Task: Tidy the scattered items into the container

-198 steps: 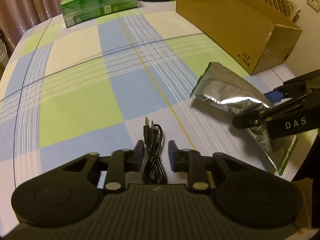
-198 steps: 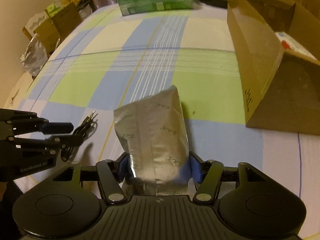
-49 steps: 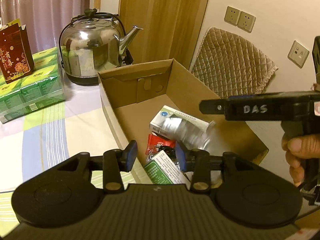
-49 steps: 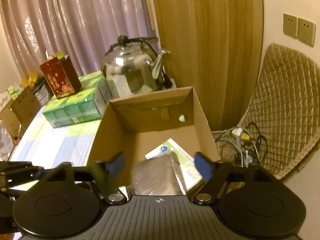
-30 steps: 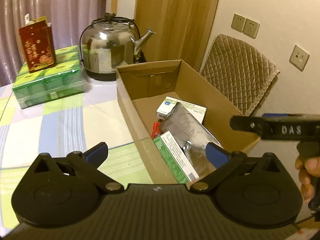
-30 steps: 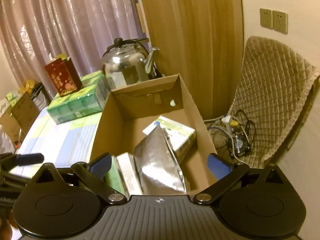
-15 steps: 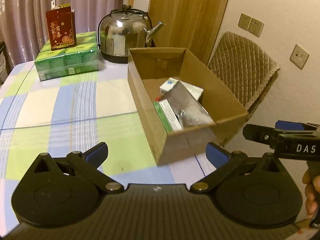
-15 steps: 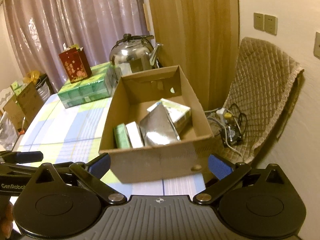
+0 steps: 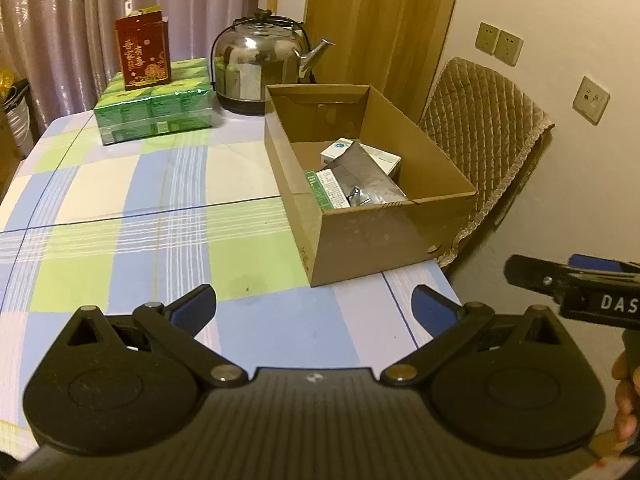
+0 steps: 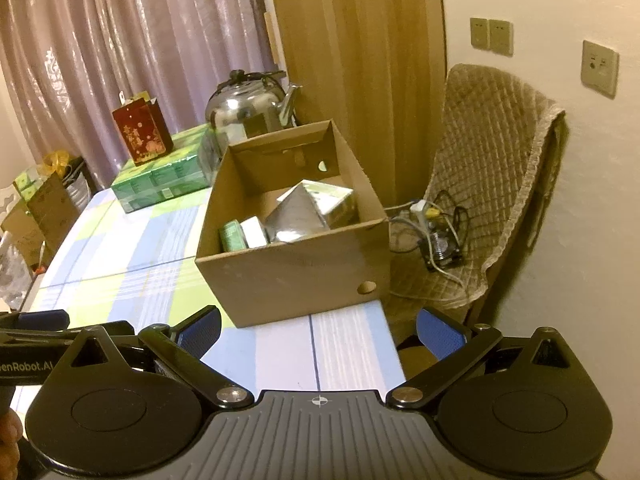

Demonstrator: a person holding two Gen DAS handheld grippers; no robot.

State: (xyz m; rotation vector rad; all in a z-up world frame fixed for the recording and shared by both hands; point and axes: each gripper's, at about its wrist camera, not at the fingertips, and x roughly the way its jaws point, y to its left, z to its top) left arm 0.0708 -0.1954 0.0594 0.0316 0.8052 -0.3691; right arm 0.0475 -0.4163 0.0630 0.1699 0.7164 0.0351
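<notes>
Both hand-held grippers (image 9: 314,308) (image 10: 318,330) released, empty; foil pouch (image 9: 362,178) lengthwise in cardboard box (image 9: 380,228).

- "DAS" in white letters on the black right gripper (image 9: 576,280), at the right edge of the left wrist view.
- "enRobot.AI", cut off by the frame edge, in grey on the left gripper (image 10: 36,322), at the lower left of the right wrist view.
- Gold Chinese characters on the red bag (image 9: 142,54), upper left; too small to read surely.
</notes>
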